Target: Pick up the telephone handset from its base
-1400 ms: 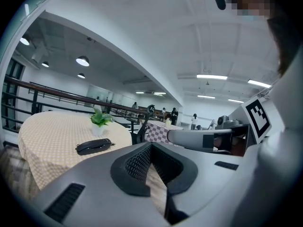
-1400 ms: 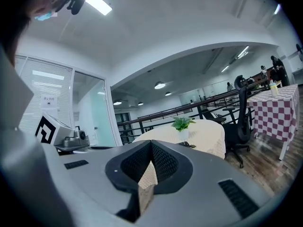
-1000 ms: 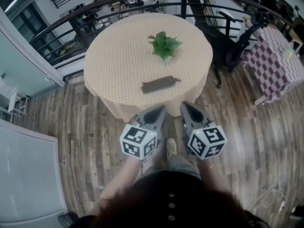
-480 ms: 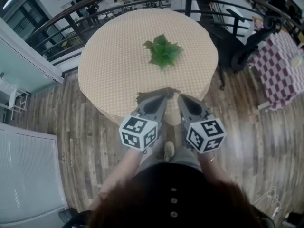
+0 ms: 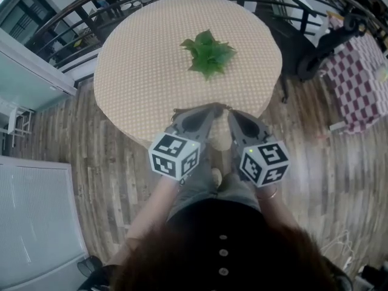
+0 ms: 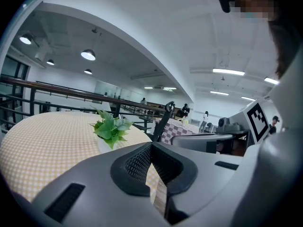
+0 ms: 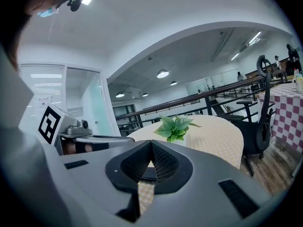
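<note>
A dark telephone handset (image 5: 220, 107) lies near the front edge of the round table (image 5: 139, 71), which has a beige checked cloth. Most of the handset is hidden behind my two grippers. My left gripper (image 5: 205, 111) hangs over its left part with the jaws shut and nothing between them; in the left gripper view the pads meet at the left gripper's tip (image 6: 151, 145). My right gripper (image 5: 234, 115) is just right of it, also shut and empty, the pads meeting at the right gripper's tip (image 7: 151, 143). Through the gap under those pads a piece of the dark handset (image 7: 147, 174) shows. I cannot tell whether either gripper touches it.
A green potted plant (image 5: 208, 52) stands mid-table, also in the left gripper view (image 6: 111, 126) and the right gripper view (image 7: 175, 126). A dark railing (image 5: 66, 26) curves behind the table. A black office chair (image 5: 321, 41) and a checked-cloth table (image 5: 357, 83) stand right; a white panel (image 5: 36, 217) left.
Both grippers have moved forward from over the floor to the table's front edge and now cover most of the handset. Both stay shut.
</note>
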`<act>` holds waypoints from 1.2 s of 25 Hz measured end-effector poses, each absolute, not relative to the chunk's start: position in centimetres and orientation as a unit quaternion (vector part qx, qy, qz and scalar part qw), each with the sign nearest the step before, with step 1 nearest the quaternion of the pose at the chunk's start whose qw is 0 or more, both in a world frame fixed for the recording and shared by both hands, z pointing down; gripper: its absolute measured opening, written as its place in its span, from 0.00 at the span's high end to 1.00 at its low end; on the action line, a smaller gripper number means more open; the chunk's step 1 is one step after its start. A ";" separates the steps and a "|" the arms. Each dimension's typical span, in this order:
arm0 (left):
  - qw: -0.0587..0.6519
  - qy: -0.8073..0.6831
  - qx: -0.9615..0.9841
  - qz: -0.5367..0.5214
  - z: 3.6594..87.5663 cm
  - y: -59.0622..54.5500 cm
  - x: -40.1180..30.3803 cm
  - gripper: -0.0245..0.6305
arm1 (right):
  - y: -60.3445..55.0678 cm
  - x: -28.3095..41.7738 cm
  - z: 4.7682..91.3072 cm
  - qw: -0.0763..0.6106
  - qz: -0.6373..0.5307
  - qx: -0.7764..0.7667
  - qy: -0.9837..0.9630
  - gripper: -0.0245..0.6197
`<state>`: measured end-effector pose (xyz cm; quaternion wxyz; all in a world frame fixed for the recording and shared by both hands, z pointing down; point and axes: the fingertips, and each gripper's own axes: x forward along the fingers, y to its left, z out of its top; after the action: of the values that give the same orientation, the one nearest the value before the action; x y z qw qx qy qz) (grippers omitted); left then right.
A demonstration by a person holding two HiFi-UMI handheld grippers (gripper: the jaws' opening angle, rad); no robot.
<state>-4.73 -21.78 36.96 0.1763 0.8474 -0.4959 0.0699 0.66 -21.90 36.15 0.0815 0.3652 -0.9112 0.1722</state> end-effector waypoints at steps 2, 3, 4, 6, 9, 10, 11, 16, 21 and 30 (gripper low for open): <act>0.176 -0.488 0.852 0.078 37.3 -21.9 -4.9 0.95 | -21.9 0.6 36.3 0.085 0.174 0.367 -0.910 0.95; 0.176 -0.486 0.852 0.079 37.4 -21.9 -5.1 0.95 | -21.9 0.6 36.4 0.086 0.175 0.368 -0.909 0.95; 0.176 -0.485 0.853 0.080 37.4 -22.0 -5.3 0.95 | -21.9 0.5 36.6 0.087 0.177 0.370 -0.908 0.95; 0.178 -0.481 0.855 0.083 37.6 -22.0 -5.7 0.95 | -21.8 0.5 36.8 0.088 0.182 0.376 -0.904 0.95; 0.180 -0.471 0.858 0.093 37.9 -22.1 -6.2 0.95 | -21.7 0.3 37.0 0.093 0.179 0.388 -0.899 0.95; 0.180 -0.468 0.860 0.096 37.9 -22.0 -6.3 0.95 | -21.7 0.1 36.9 0.097 0.173 0.391 -0.899 0.95; 0.180 -0.464 0.861 0.100 38.0 -22.0 -6.5 0.95 | -21.6 -0.1 36.9 0.100 0.171 0.392 -0.898 0.95; 0.181 -0.447 0.868 0.116 38.2 -21.8 -6.7 0.95 | -21.4 -0.6 37.1 0.093 0.193 0.396 -0.893 0.95; 0.169 -0.438 0.873 0.135 38.5 -22.1 -7.1 0.95 | -21.8 -0.5 37.2 0.091 0.200 0.406 -0.887 0.95; 0.145 -0.436 0.870 0.176 39.9 -22.8 -8.1 0.95 | -22.3 -0.7 38.2 0.074 0.232 0.408 -0.880 0.95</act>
<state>-8.05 -22.81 39.92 0.1455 0.8703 -0.4364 0.1759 -0.66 -22.29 38.15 0.0742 0.4083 -0.8798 0.2316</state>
